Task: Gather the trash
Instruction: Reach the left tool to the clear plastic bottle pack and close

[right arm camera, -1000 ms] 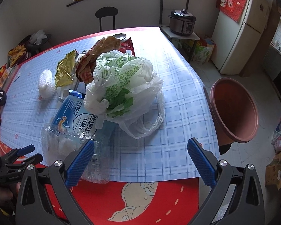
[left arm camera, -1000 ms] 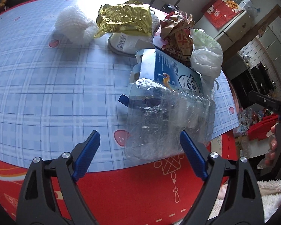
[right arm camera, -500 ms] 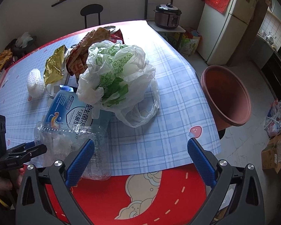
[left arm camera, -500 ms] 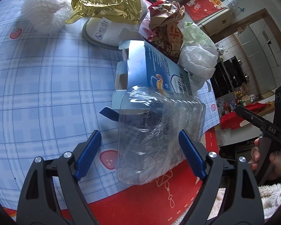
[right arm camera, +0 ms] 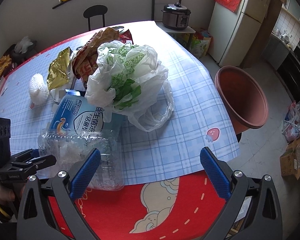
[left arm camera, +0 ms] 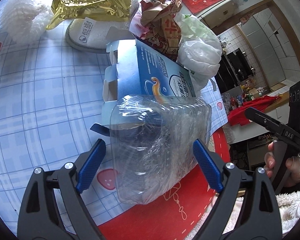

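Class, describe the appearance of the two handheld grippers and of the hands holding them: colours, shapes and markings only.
Both the left gripper and the right gripper have black, angular arms with silver bolts, ending in blue textured pads. White "DAS" lettering marks the right gripper's body in the left wrist view. The right hand is bare, beside fluffy white fabric. The left hand has a dark cuff with a yellow band.
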`<state>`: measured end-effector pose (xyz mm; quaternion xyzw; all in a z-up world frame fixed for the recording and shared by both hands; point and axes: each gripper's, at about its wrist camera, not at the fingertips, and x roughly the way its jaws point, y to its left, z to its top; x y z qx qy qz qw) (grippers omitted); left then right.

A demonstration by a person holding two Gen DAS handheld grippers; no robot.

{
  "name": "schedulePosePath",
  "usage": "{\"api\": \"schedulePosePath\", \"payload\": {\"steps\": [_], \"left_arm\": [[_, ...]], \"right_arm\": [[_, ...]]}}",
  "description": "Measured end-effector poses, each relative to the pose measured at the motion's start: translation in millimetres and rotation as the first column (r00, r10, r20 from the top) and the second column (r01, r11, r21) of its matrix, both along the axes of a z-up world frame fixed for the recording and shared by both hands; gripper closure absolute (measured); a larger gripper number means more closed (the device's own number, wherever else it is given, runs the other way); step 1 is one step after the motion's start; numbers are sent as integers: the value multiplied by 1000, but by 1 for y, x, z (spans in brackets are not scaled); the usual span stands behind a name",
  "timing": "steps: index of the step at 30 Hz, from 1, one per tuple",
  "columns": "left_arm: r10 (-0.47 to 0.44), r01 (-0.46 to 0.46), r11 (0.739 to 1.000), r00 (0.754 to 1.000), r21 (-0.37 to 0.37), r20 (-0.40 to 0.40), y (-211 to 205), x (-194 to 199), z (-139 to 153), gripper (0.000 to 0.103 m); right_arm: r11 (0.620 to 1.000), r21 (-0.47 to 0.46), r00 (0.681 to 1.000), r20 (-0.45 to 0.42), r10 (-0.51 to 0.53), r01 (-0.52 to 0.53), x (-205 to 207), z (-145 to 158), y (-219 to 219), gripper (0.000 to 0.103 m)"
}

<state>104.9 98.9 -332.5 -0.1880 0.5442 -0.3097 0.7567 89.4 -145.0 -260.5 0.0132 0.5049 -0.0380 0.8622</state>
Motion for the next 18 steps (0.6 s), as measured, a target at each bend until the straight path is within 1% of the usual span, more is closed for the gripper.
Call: {"api": "schedulePosePath", "payload": {"steps": [5,7,9,11,14,15,16,18], "left_arm": [[-10,10,1000,1000,5,-10,-1,2,0,16],[-1,1,1000,1000,13,-27,-1,1,0,16],[2,-1,1000,999,25,-40,-3,1,1,16],[-7,9,999,999,45,-37,-7,0,1,16],[-9,13,996,998,83,-55,-12,-3,3,23],[-6,13,996,997,92,-72,-12,-4,3,29],[-4,12,996,996,90,-90,-13,-5,3,32],[11,-1,996,995,89,-103,-12,-8,3,34]], "right_arm": [[1000,17,1000,-9,-12,12,3,-2,-1,5],[1000,21,1000,-5,-12,12,4,-1,-1,5],[1000,22,1000,4,-9,9,6,0,-1,5],[999,33,1000,9,-9,8,7,0,-2,5],[999,45,1000,7,-6,5,9,-1,-3,5],[999,46,1000,7,-4,4,9,-1,-3,5],[999,48,1000,7,-3,3,9,-2,-4,5],[998,55,1000,8,-1,0,11,-2,-5,5]]}}
